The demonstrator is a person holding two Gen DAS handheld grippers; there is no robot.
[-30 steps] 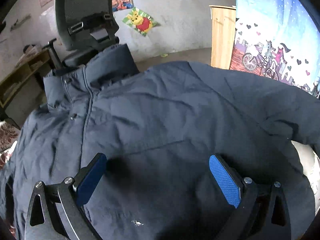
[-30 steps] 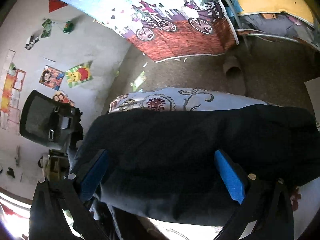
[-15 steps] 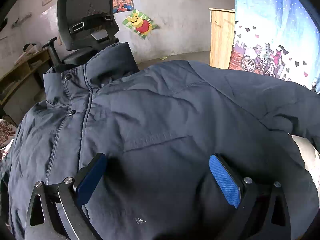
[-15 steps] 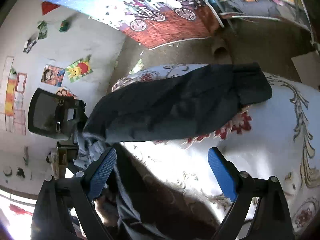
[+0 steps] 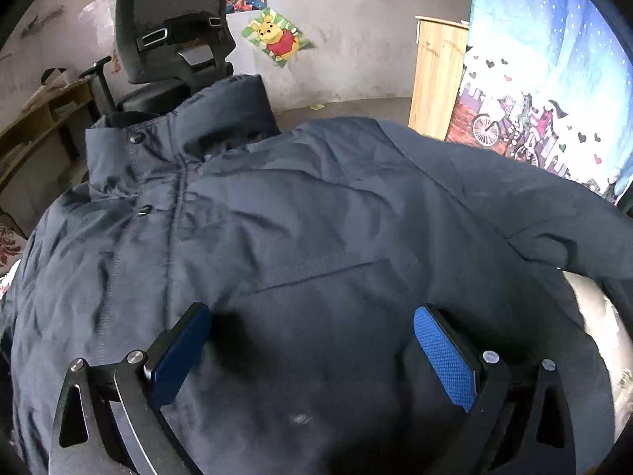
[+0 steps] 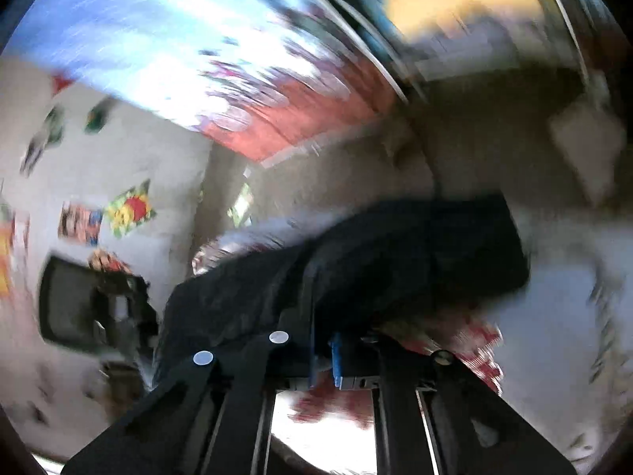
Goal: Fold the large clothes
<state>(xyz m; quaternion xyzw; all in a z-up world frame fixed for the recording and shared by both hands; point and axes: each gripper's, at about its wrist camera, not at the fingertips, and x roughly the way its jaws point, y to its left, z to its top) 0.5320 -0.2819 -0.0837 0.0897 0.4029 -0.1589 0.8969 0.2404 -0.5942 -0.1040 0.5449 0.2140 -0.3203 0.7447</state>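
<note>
A dark blue jacket (image 5: pixel 316 237) lies spread out front side up on a bed, its collar (image 5: pixel 178 126) standing toward an office chair (image 5: pixel 170 27) and one sleeve (image 5: pixel 534 206) stretching off to the right. The left gripper (image 5: pixel 308 352) hangs over the lower front of the jacket with its jaws spread wide; the blue pads (image 5: pixel 443 360) sit on either side of the cloth and pinch nothing. The right wrist view is badly blurred. There the right gripper (image 6: pixel 322 352) has its jaws closing, the pads almost together at the edge of the dark sleeve (image 6: pixel 376 269), which lies across the white, red-patterned bedsheet (image 6: pixel 554 316); whether cloth is caught between them cannot be told. Cartoon posters (image 5: pixel 277 37) hang on the grey wall, and a colourful curtain (image 5: pixel 546 59) hangs beside a wooden cabinet (image 5: pixel 435 75).
</note>
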